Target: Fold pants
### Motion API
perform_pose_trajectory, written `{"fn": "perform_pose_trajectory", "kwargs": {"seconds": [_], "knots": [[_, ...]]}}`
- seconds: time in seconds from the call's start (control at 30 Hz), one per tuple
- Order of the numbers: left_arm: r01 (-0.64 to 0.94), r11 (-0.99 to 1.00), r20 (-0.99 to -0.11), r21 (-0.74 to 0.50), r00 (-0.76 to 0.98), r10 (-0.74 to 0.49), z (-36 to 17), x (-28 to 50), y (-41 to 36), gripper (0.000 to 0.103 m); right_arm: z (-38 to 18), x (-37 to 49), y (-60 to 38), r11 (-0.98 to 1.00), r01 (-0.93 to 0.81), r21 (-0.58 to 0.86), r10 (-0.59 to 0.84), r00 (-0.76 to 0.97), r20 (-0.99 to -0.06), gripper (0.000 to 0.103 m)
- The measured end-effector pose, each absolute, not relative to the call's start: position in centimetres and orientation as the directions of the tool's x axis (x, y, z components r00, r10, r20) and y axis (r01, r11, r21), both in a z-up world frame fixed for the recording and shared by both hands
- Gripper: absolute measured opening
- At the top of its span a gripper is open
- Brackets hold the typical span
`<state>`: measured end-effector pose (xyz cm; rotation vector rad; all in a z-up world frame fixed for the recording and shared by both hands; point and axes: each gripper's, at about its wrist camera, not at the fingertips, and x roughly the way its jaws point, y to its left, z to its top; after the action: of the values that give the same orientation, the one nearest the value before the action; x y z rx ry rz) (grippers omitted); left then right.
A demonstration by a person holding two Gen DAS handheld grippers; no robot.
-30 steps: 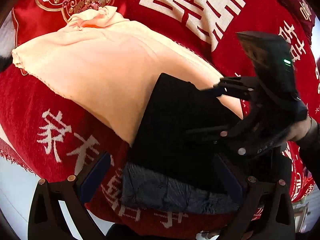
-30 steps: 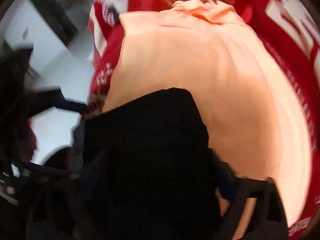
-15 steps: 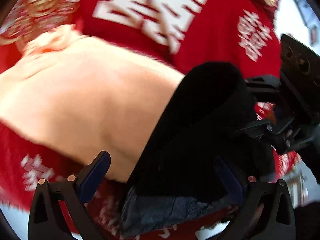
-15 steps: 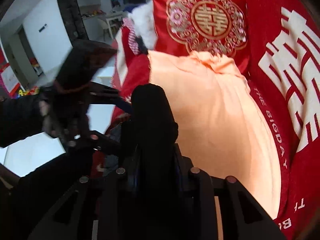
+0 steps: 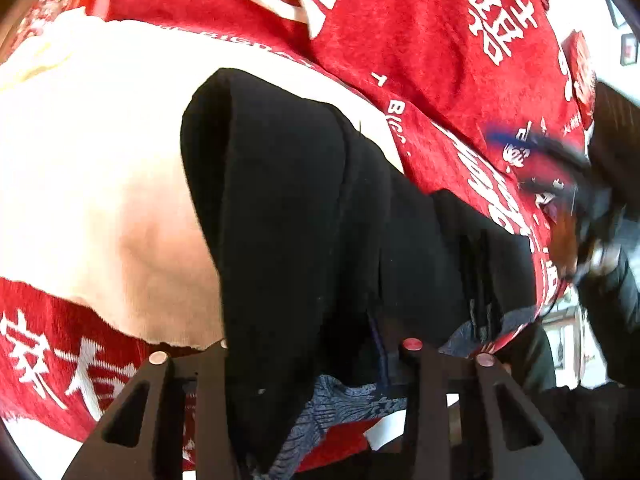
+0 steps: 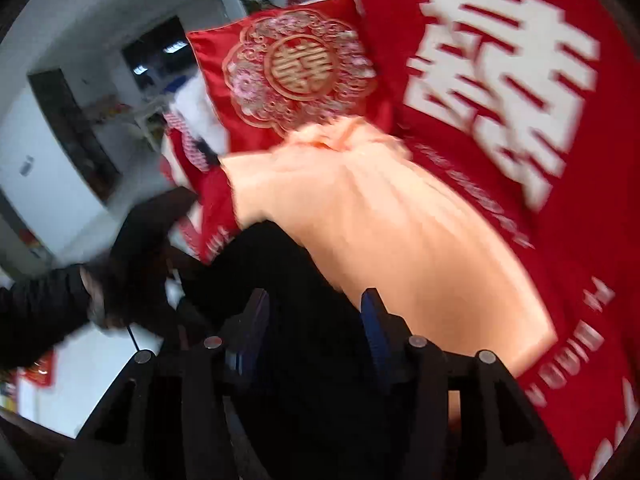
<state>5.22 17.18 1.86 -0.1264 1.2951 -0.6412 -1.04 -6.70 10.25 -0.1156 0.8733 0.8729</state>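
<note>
black pants (image 5: 304, 208) bunched in a thick fold on the peach cloth (image 5: 100, 152) over the red blanket (image 5: 420, 52). your left gripper (image 5: 316, 354) is closing, pants clenched between its fingers. your right gripper (image 6: 316, 320) is opening, pants sit between the blue pads (image 6: 370, 320); can't tell if they press.

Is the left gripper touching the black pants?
Touching. The left wrist view shows the black pants bunched between the closing left gripper, cloth lying against both inner faces.
</note>
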Motion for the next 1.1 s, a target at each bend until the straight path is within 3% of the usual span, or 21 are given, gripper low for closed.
{"fn": "perform_pose_trajectory", "kwargs": {"seconds": [0.13,0.3,0.33,0.4,0.6,0.77,1.0,1.1], "knots": [[0.402,0.858,-0.897,-0.321,0.163,-0.412,3.2,4.7,15.1,0.037,5.9,-6.8,-9.3,0.701,-0.701,0.133,0.454,0.295,-0.840,0.052],[0.370,0.880,-0.910,-0.296,0.170,-0.378,4.5,3.8,14.7,0.032,-0.9,-8.2,-9.1,0.737,-0.670,0.085,0.300,0.212,-0.930,0.052],[0.371,0.885,-0.912,-0.282,0.182,-0.367,5.0,3.5,14.3,0.032,-2.6,-7.7,-8.7,0.755,-0.651,0.084,0.263,0.184,-0.947,0.057],[0.387,0.886,-0.915,-0.254,0.201,-0.350,6.1,2.8,13.4,0.031,-2.5,-7.8,-8.5,0.748,-0.660,0.067,0.302,0.250,-0.920,0.062],[0.440,0.881,-0.908,-0.174,0.274,-0.316,9.8,0.8,9.3,0.028,-2.5,-7.3,-8.8,0.746,-0.662,0.071,0.303,0.243,-0.921,0.067],[0.448,0.887,-0.914,-0.109,0.305,-0.266,11.6,-0.3,6.4,0.028,-2.1,-7.0,-8.6,0.746,-0.665,0.034,0.262,0.246,-0.933,0.078],[0.512,0.857,-0.914,-0.063,0.316,-0.255,14.3,-2.2,0.6,0.027,3.2,-11.7,-14.1,0.798,-0.596,0.085,0.357,0.355,-0.864,0.081],[0.567,0.823,-0.916,-0.042,0.307,-0.259,15.0,-3.3,-3.1,0.027,5.3,-15.0,-18.1,0.826,-0.560,0.061,0.348,0.422,-0.837,0.087]]}}
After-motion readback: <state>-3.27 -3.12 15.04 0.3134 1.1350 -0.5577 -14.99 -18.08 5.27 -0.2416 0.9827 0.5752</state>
